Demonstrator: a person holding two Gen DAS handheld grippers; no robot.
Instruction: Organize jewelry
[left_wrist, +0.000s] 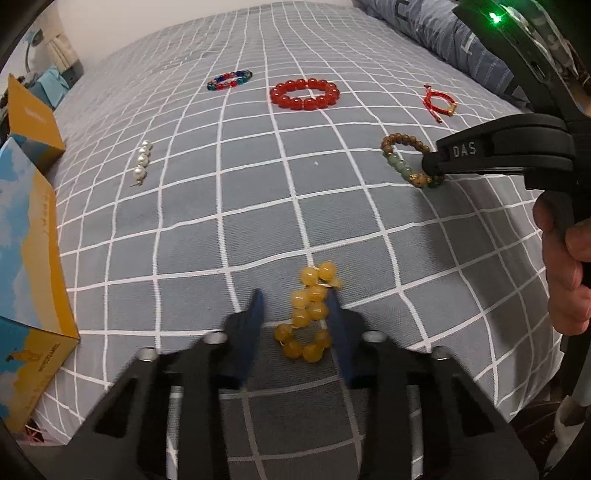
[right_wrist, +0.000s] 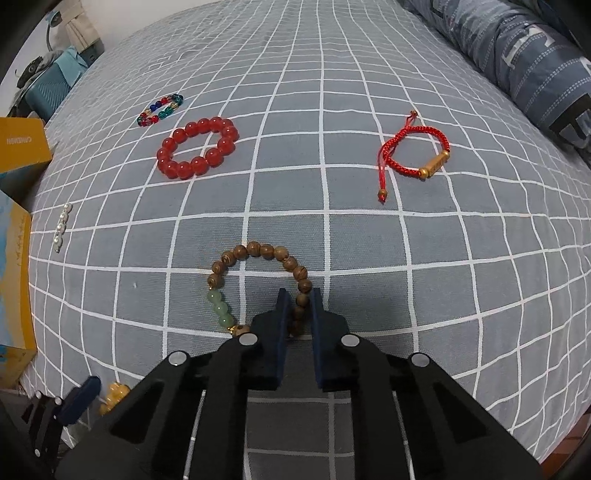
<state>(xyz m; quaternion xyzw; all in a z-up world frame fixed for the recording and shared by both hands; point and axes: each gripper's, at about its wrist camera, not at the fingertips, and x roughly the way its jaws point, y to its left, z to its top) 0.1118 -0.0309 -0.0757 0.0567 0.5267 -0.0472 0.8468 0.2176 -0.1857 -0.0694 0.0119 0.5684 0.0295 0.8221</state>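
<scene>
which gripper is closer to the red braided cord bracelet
Right. The right gripper, shut on the wooden bead bracelet, sits just short of the red cord bracelet; the left gripper is further back.

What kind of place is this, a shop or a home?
Most likely a home bedroom. The jewelry lies on a bed with a grey checked bedsheet, a folded blue-grey quilt sits along its far edge, and cardboard boxes stand beside it.
</scene>
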